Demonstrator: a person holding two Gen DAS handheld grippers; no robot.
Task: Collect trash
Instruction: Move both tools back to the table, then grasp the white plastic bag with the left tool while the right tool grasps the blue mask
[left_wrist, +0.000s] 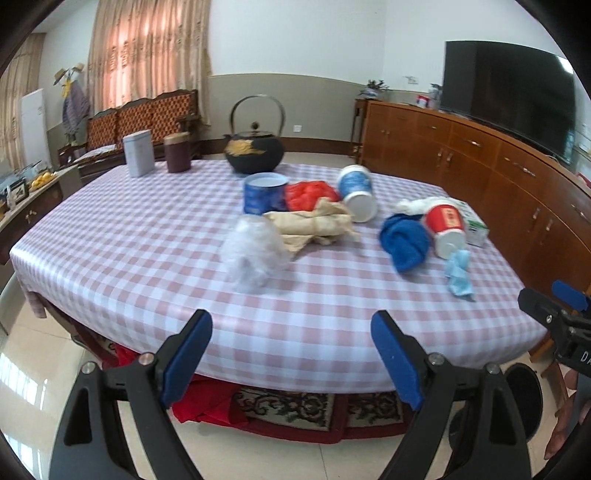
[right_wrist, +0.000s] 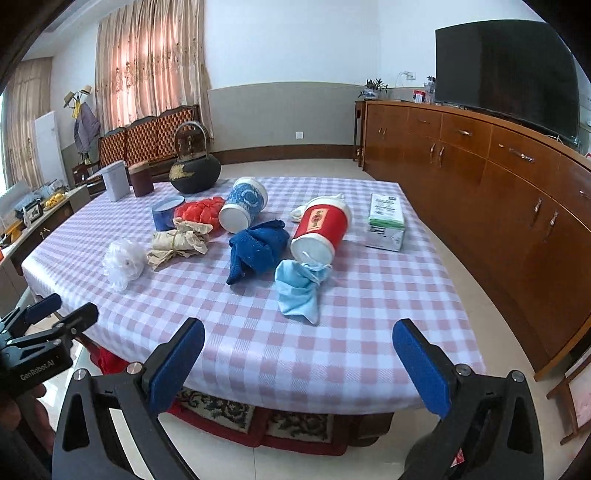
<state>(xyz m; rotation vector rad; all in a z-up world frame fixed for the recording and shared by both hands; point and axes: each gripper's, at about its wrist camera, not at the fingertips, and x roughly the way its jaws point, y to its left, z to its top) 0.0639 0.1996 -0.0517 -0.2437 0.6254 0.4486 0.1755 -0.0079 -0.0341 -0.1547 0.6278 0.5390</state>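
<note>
The left gripper (left_wrist: 291, 354) stands wide open and empty short of the table (left_wrist: 129, 236); straight ahead of it, nearest, lies the white wad (left_wrist: 251, 254), with the tan wrap (left_wrist: 317, 225) just behind, its long axis running across. Further right come the blue cloth (right_wrist: 256, 251) and the mask (right_wrist: 301, 288), pale blue, lying lengthwise toward the right gripper (right_wrist: 299, 363), also wide open with nothing held. By my reading each hand has its own closest piece: left the wad, right the mask
</note>
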